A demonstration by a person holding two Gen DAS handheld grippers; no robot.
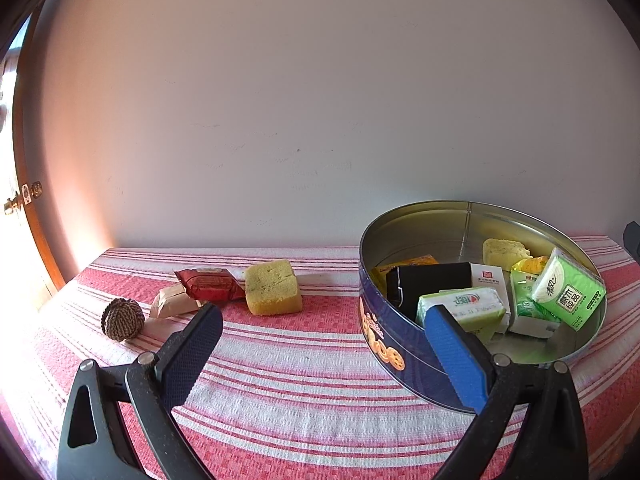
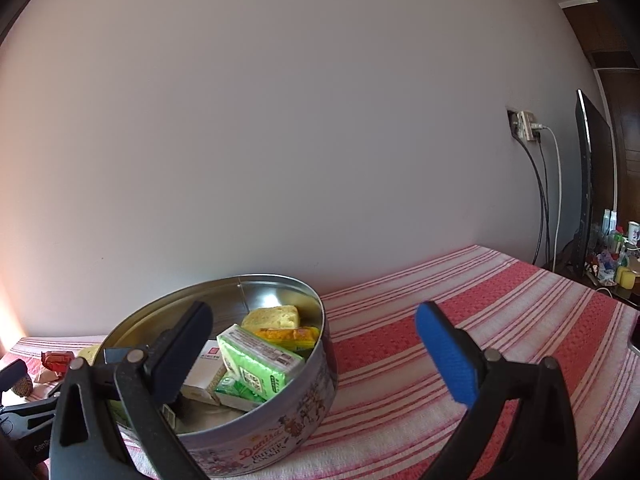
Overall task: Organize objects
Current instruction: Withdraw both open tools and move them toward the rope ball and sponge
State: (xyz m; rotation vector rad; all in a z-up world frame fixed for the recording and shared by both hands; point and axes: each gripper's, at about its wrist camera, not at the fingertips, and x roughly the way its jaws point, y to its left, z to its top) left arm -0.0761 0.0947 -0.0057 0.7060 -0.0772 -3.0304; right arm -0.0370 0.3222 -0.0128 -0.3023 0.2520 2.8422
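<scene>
A round blue cookie tin (image 1: pixel 384 332) stands on the striped cloth at the right and holds green tissue packs (image 1: pixel 568 292), a black box (image 1: pixel 428 280), a white box and a yellow sponge. On the cloth to its left lie a yellow sponge block (image 1: pixel 273 287), a red wrapped snack (image 1: pixel 208 284), a beige wrapped snack (image 1: pixel 174 301) and a brown woven ball (image 1: pixel 123 319). My left gripper (image 1: pixel 324 336) is open and empty, in front of these. My right gripper (image 2: pixel 316 340) is open and empty, over the tin's (image 2: pixel 280 432) right rim.
A red and white striped cloth (image 1: pixel 300 392) covers the table, which stands against a pale wall. A wooden door edge is at far left. In the right wrist view a wall socket with cables (image 2: pixel 528 124), a dark monitor (image 2: pixel 592 184) and small bottles stand at the right.
</scene>
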